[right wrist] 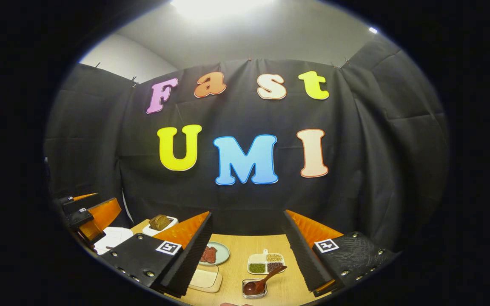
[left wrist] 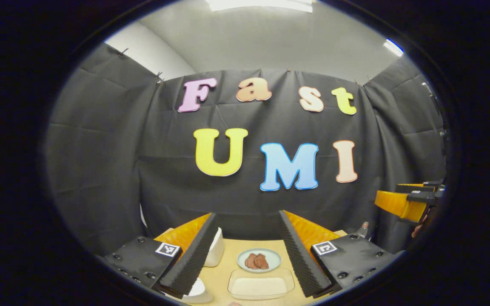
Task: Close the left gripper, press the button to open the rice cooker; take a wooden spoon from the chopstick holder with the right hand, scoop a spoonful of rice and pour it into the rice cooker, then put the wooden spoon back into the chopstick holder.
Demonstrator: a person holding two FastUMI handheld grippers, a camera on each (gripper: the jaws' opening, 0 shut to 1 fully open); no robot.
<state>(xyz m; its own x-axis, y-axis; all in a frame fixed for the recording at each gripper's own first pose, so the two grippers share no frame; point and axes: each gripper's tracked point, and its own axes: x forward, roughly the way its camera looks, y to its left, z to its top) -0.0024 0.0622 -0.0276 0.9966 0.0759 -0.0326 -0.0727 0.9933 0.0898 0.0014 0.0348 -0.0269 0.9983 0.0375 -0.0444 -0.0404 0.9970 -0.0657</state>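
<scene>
Hovering above the wooden table (left wrist: 223, 272), the left gripper (left wrist: 245, 250) is standing spread, its ridged fingers (left wrist: 194, 255) hiding most of a white rice cooker (left wrist: 216, 248). Between them a round plate (left wrist: 258, 260) of brown food and a clear rectangular dish (left wrist: 260, 284) are lying. The right gripper (right wrist: 247, 255) is also gaping with nothing held, framing a dark wooden spoon (right wrist: 262, 281) resting in a small square holder (right wrist: 254, 289), just before a divided tray of grains (right wrist: 265, 262). The holder's near edge is getting cut off.

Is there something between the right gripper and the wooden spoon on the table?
Nothing visible. The right gripper is open, and the wooden spoon lies in a small clear dish just below the gap between its fingers.
</scene>
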